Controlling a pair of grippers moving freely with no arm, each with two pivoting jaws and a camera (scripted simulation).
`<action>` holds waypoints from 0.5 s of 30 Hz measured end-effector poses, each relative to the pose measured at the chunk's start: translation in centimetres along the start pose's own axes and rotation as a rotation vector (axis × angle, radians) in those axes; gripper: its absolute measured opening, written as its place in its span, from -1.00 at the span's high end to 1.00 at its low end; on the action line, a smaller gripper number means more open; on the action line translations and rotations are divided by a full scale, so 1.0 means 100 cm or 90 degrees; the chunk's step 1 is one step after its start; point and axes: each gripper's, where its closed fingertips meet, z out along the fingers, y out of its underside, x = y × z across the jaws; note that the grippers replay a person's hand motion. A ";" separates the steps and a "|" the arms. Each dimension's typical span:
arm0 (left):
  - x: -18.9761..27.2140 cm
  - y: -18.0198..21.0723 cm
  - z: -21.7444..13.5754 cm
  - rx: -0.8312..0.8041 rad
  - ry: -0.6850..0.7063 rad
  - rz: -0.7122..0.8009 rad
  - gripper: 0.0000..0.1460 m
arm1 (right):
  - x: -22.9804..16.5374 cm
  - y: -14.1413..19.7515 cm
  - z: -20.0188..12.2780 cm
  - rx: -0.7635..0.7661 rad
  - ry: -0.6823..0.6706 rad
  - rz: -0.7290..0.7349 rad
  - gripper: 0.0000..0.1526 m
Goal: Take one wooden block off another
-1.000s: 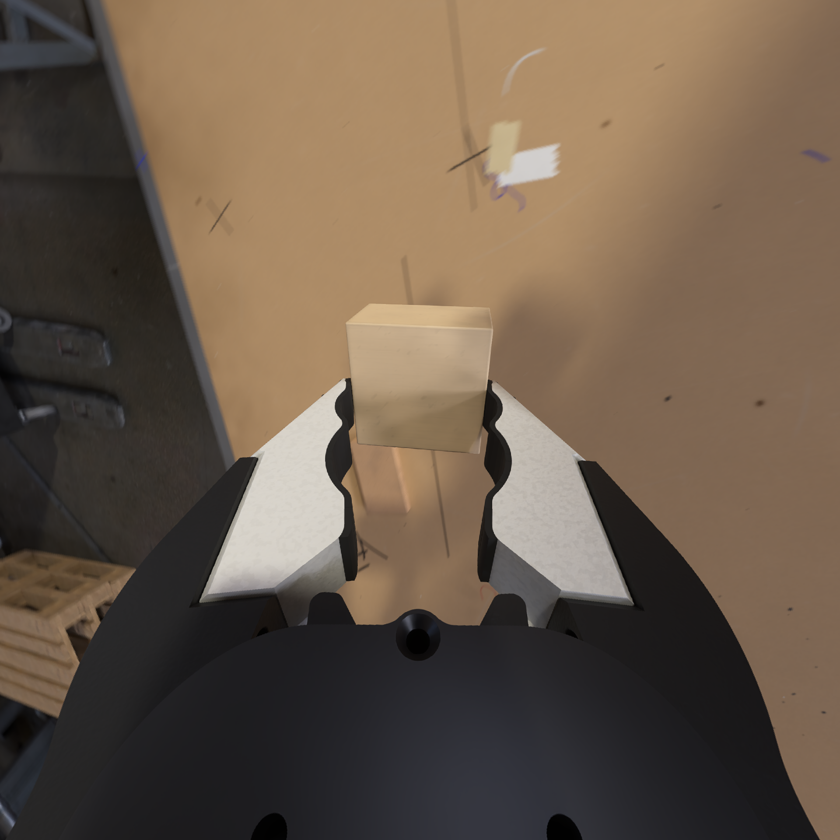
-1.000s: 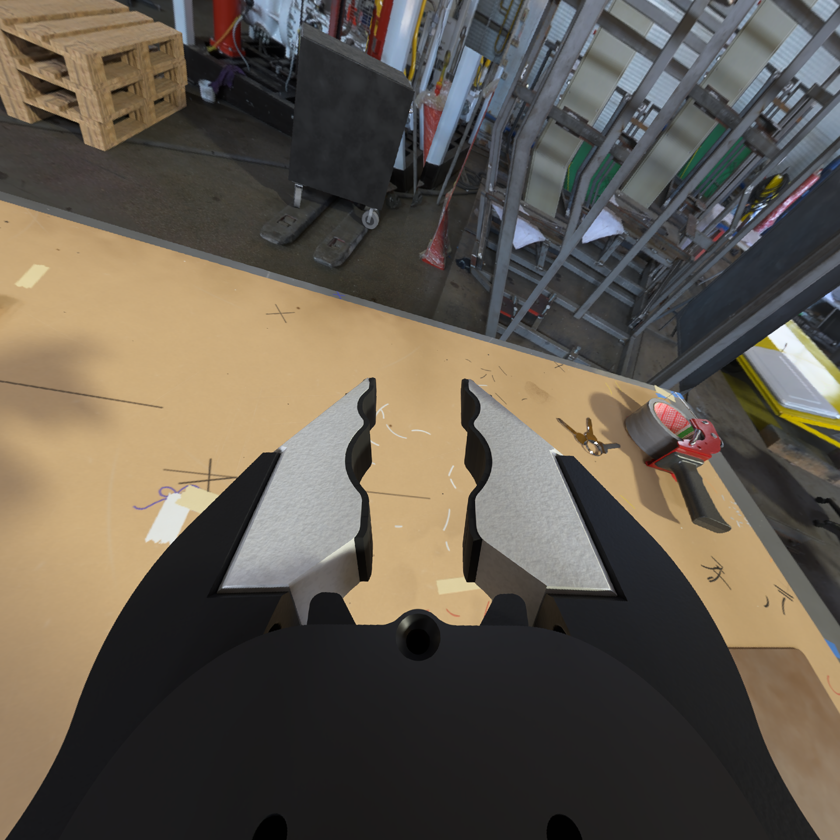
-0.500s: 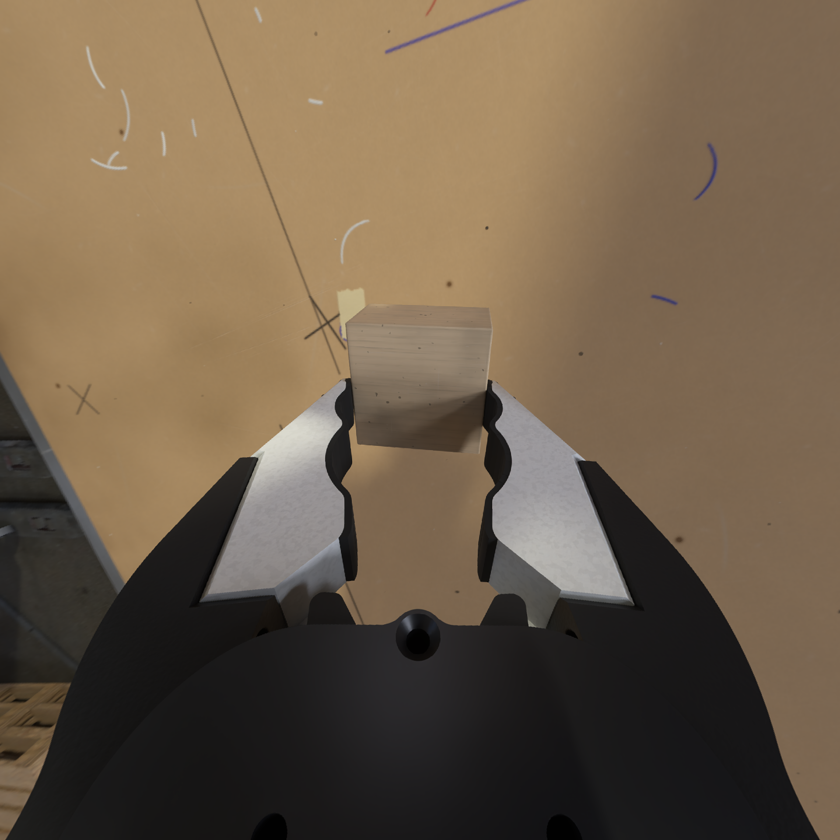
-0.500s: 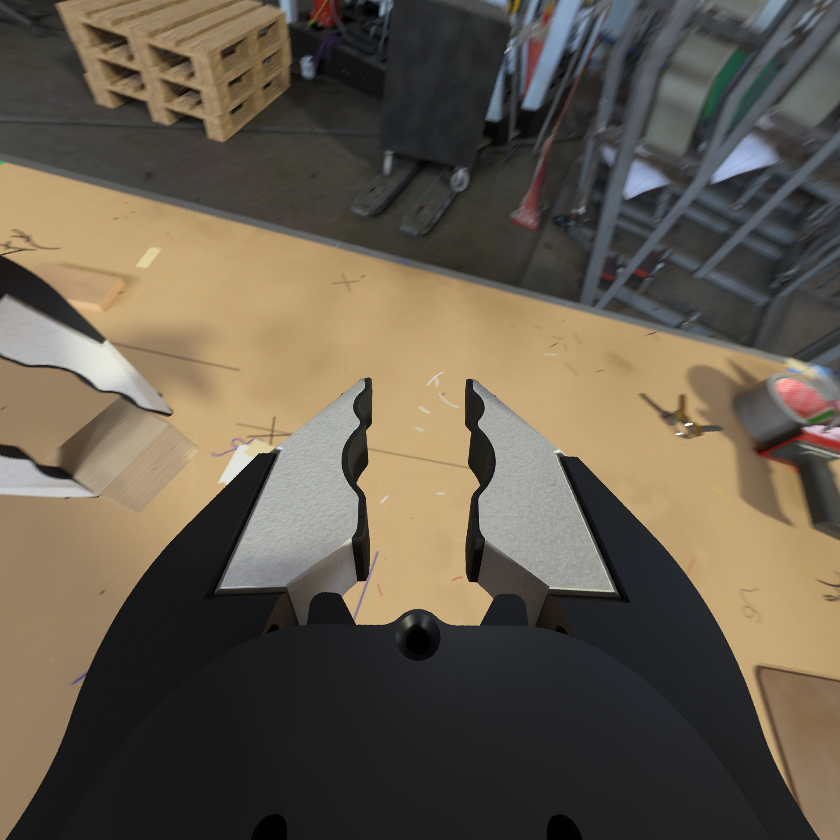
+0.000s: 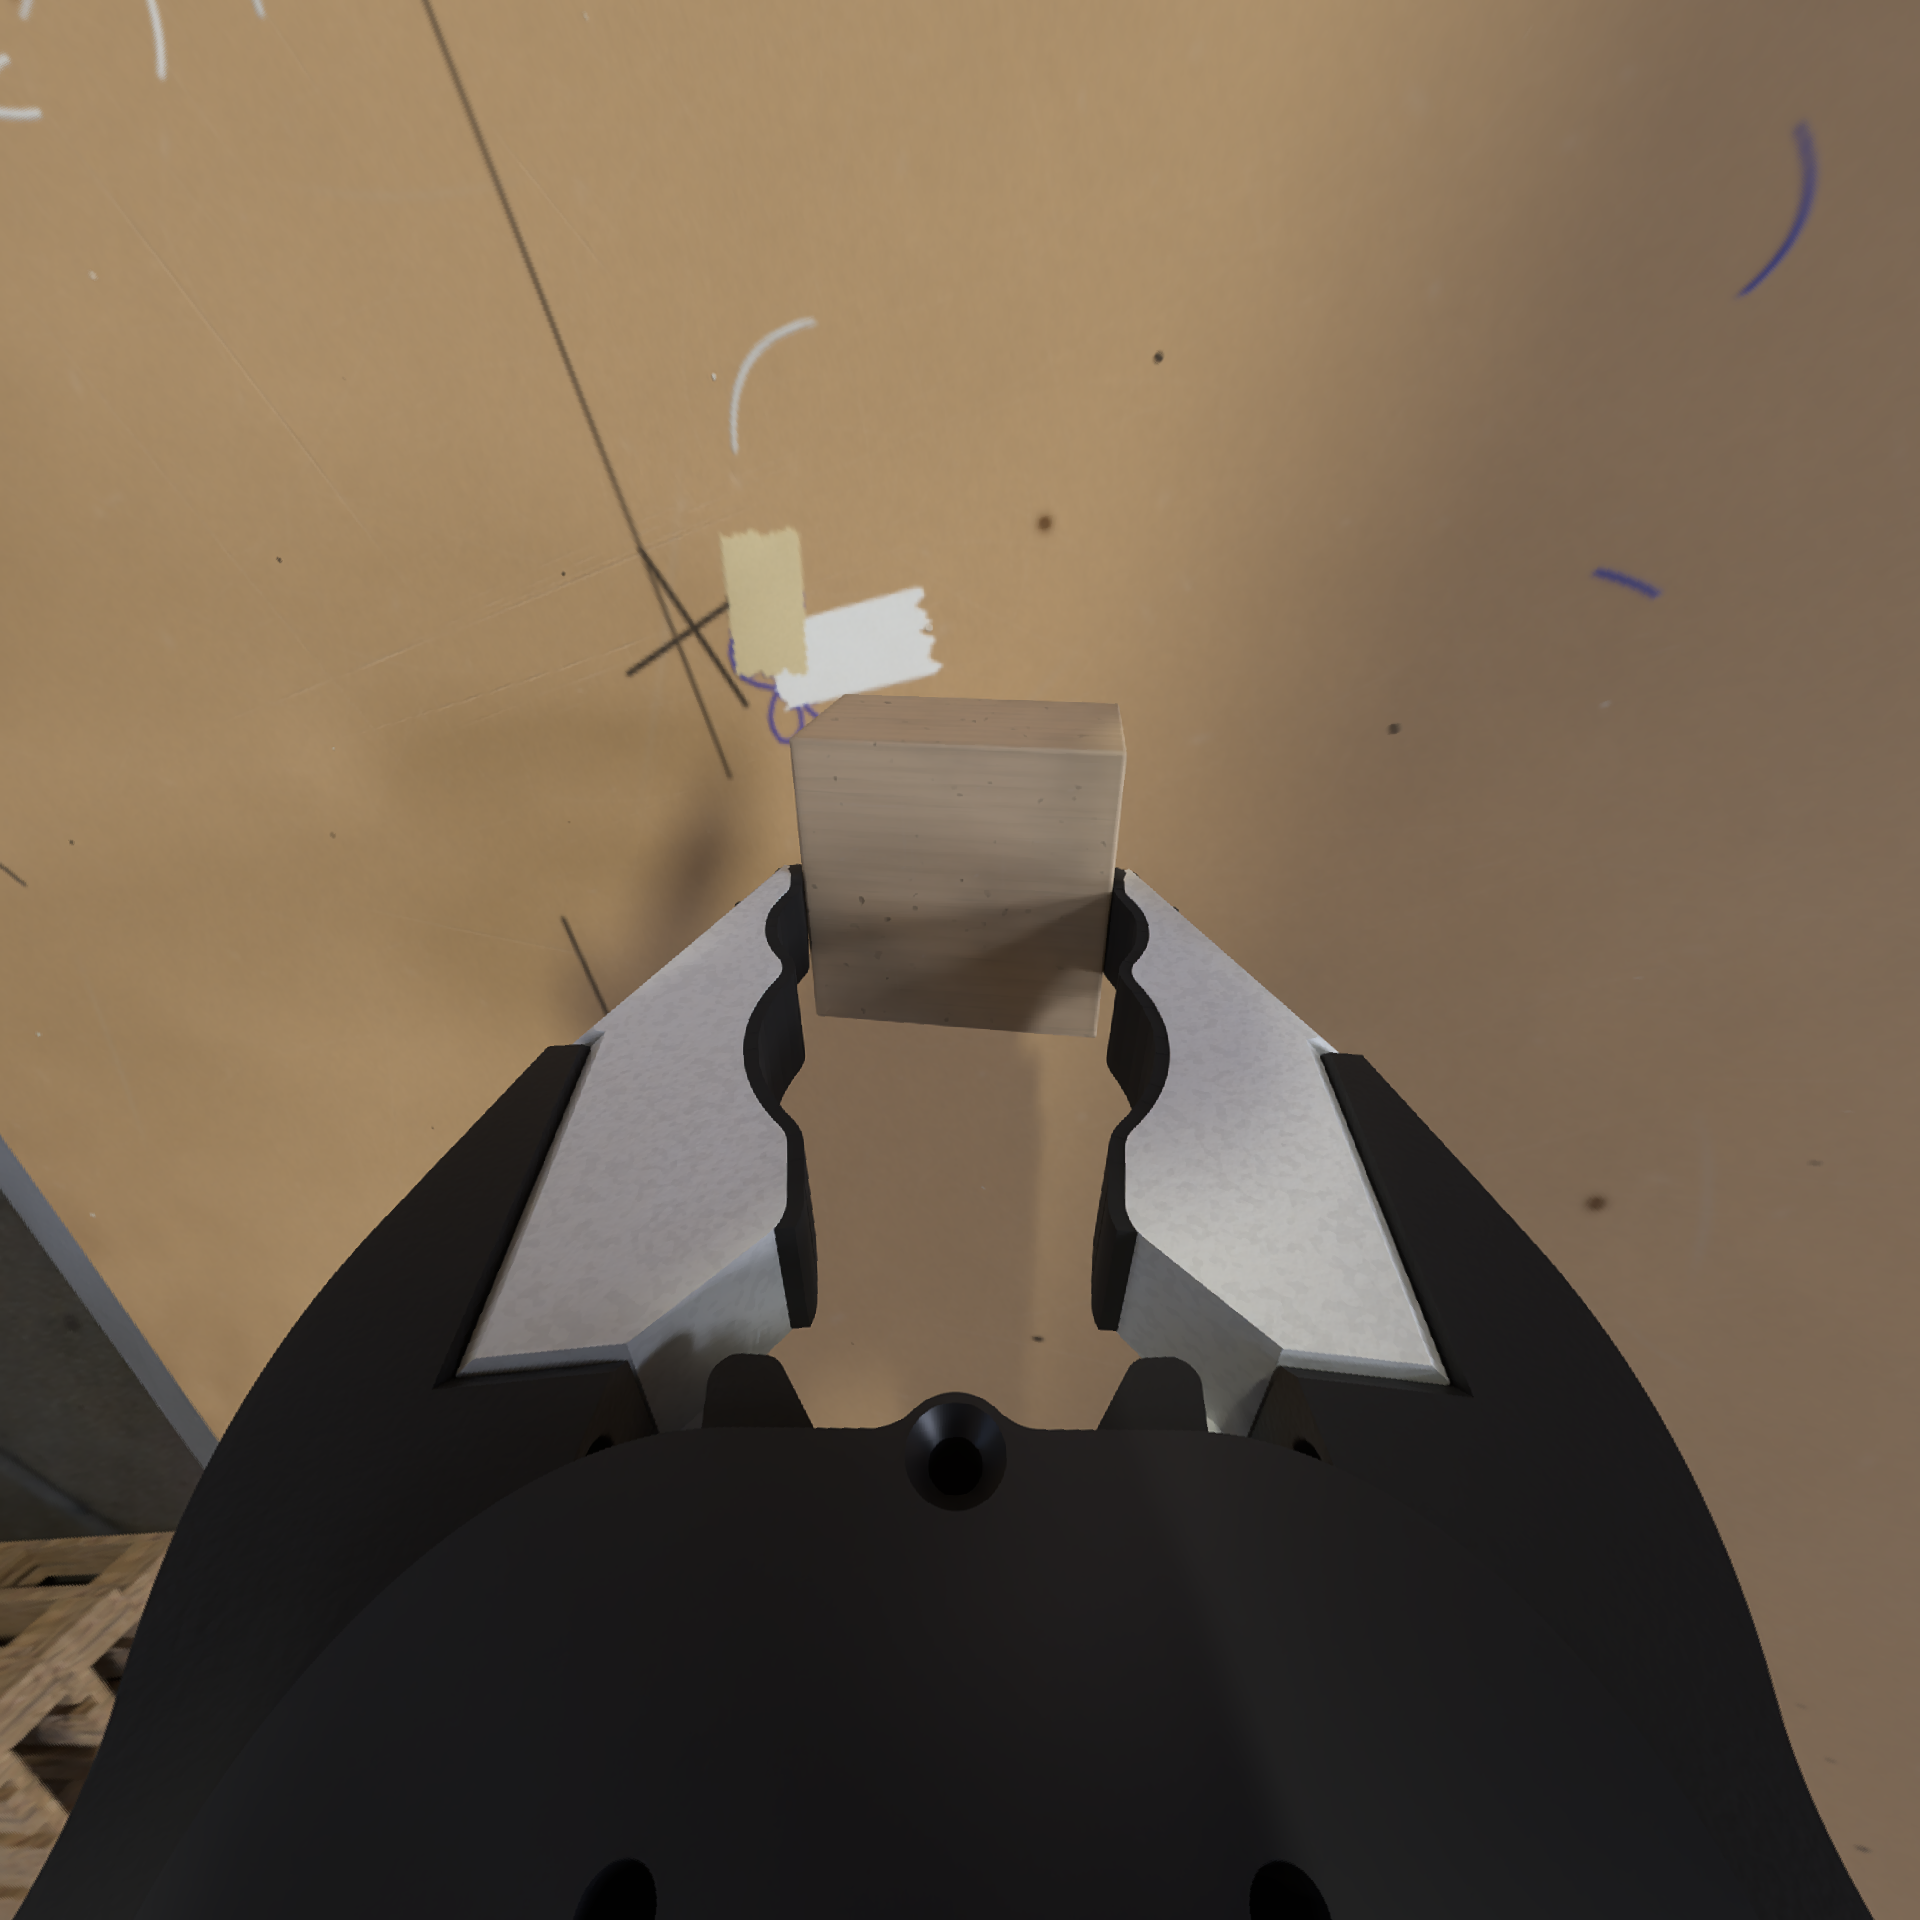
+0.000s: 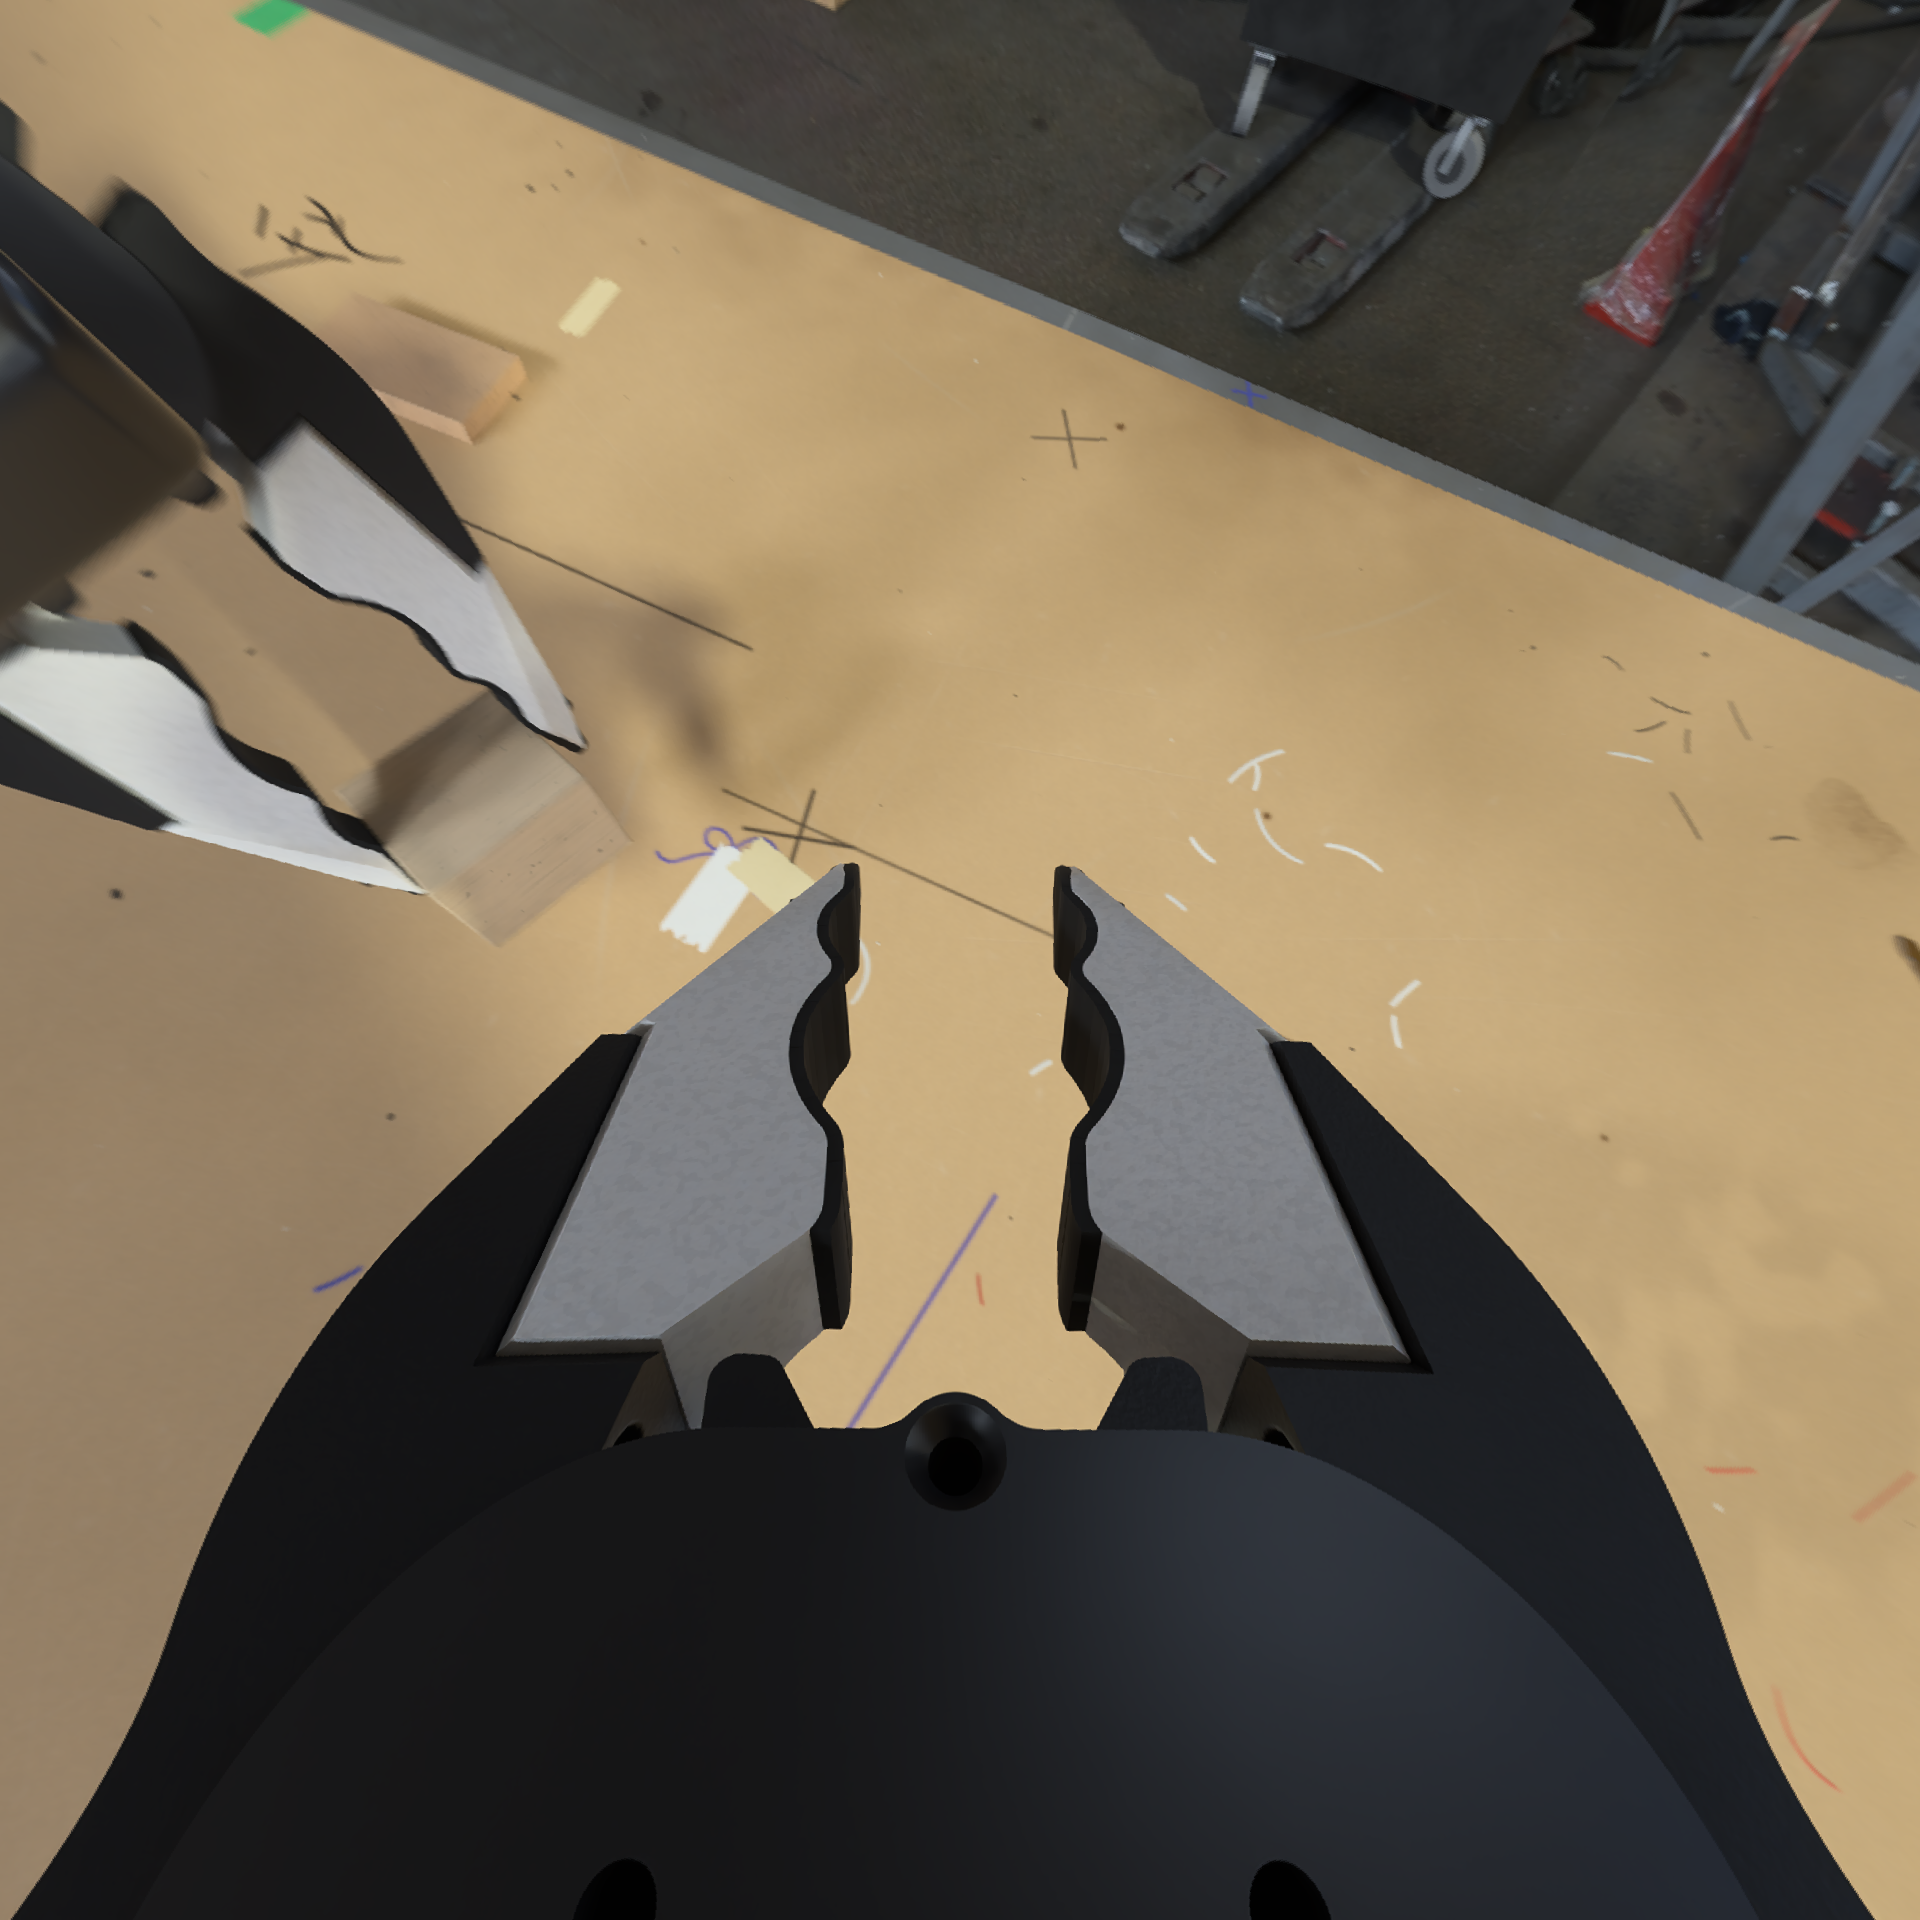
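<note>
I see even, warm, fairly dim light; no glare. Soft shadow on tabletop (image 5: 1351, 416) left of held block (image 5: 956, 862), block's near face darkened. Right wrist view: left gripper (image 6: 488, 800) motion-blurred at far left; wide-angle stretching toward edges

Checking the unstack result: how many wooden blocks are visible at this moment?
2. A pale, cube-like wooden block is clamped at the fingertips of the left claw, above the brown table. A flat tan wooden block lies on the table beyond that claw. Nothing suggests more hidden.
</note>
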 end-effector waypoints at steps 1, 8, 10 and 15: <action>-0.001 0.002 0.005 -0.003 -0.003 0.008 0.21 | -0.002 -0.002 0.000 0.007 -0.010 0.008 0.53; -0.004 0.009 0.027 -0.011 -0.014 0.074 0.21 | 0.001 0.008 0.001 -0.022 -0.021 0.036 0.53; -0.002 0.009 0.031 -0.008 -0.001 0.069 0.21 | 0.003 0.009 0.000 -0.015 -0.034 0.048 0.54; -0.006 0.009 0.038 -0.006 -0.012 0.083 0.21 | 0.006 0.014 -0.001 -0.025 -0.035 0.036 0.53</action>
